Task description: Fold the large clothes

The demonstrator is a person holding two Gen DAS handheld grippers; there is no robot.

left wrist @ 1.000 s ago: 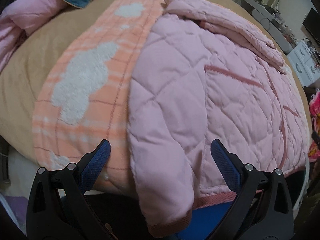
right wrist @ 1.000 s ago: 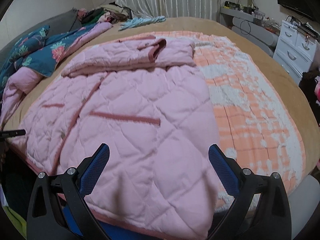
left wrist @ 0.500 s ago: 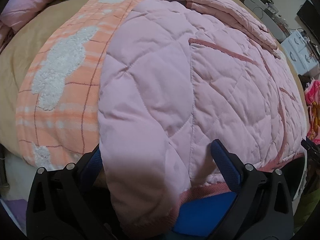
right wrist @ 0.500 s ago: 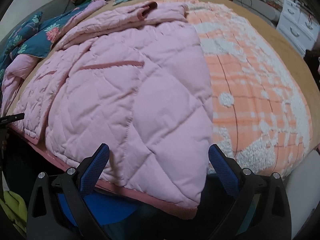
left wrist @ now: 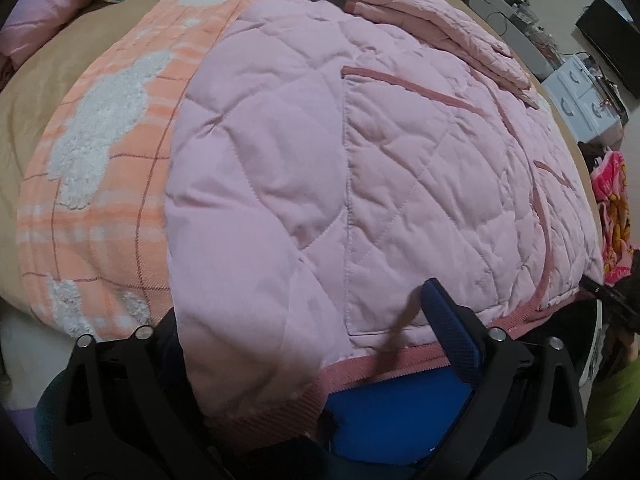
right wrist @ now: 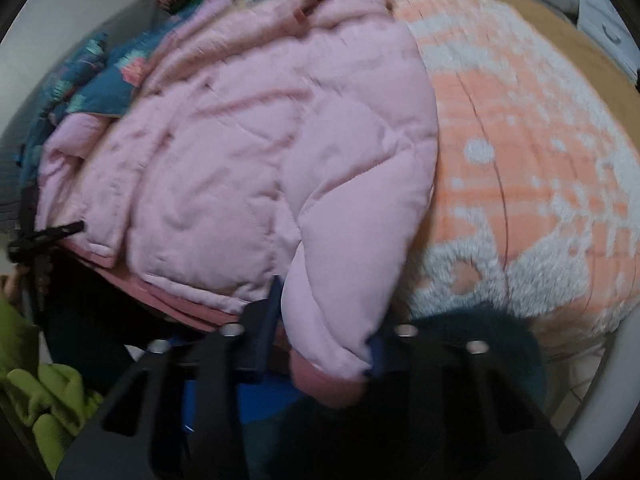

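A pink quilted jacket (left wrist: 360,160) lies spread on the bed, its darker pink ribbed hem (left wrist: 384,364) toward me. My left gripper (left wrist: 304,312) straddles the hem's left corner. Its jaws are closing but stand wide. The blue right finger (left wrist: 448,320) rests at the fabric and the left finger is hidden under it. In the blurred right wrist view the jacket (right wrist: 240,152) bunches at its right hem corner. There my right gripper (right wrist: 324,320) is closing, and its pads pinch the folded corner.
Under the jacket lies an orange plaid blanket with white fluffy patches (left wrist: 100,140) (right wrist: 520,152) on a tan bedcover (left wrist: 24,112). A teal floral quilt (right wrist: 92,76) is at the far side. White drawers (left wrist: 580,96) stand beyond the bed. Green cloth (right wrist: 40,392) lies below.
Both grippers came down to the hem. The right jaws went from wide open to pinched on the jacket's corner, bunching it. The left jaws narrowed a little around the other corner.
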